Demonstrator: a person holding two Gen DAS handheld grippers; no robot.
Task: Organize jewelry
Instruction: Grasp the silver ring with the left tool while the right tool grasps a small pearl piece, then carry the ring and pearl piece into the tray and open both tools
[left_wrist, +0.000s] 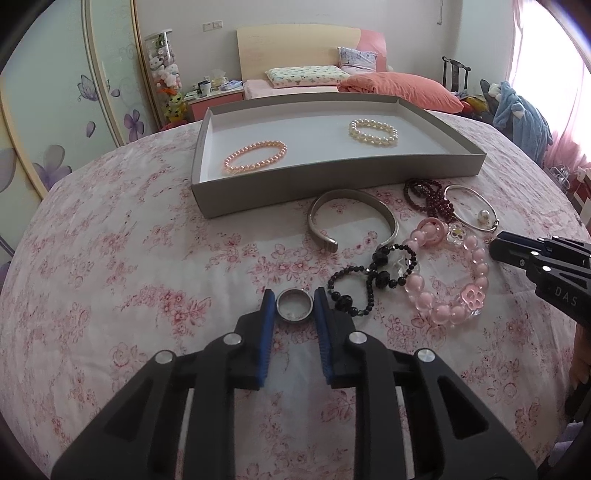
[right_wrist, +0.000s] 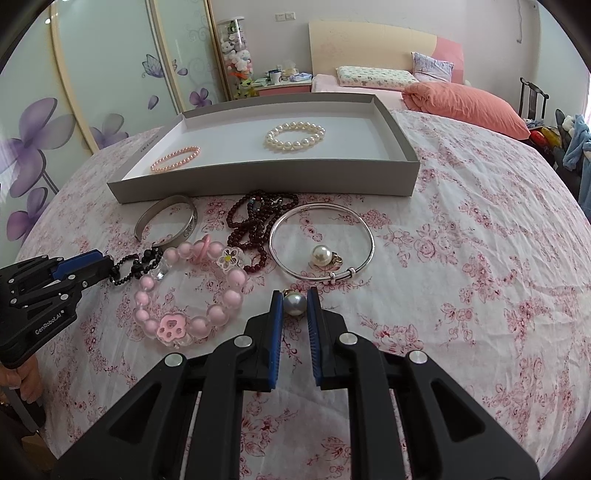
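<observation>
My left gripper (left_wrist: 295, 300) is shut on a silver ring (left_wrist: 294, 304), low over the floral cloth. My right gripper (right_wrist: 294, 299) is shut on a grey pearl piece (right_wrist: 294, 303). A grey tray (left_wrist: 332, 184) at the back holds a pink pearl bracelet (left_wrist: 255, 157) and a white pearl bracelet (left_wrist: 373, 133). On the cloth before it lie a silver cuff (left_wrist: 351, 218), a black bead bracelet (left_wrist: 373, 280), a pink bead bracelet (left_wrist: 450, 273), dark red beads (left_wrist: 428, 199), a thin silver bangle (right_wrist: 321, 240) and a white pearl ring (right_wrist: 322, 255).
The table wears a pink floral cloth (left_wrist: 110, 277). Behind it stand a bed (left_wrist: 306, 79) with pillows and a wardrobe (left_wrist: 44, 110) at the left. The right gripper's body (left_wrist: 546, 266) shows at the right edge of the left wrist view.
</observation>
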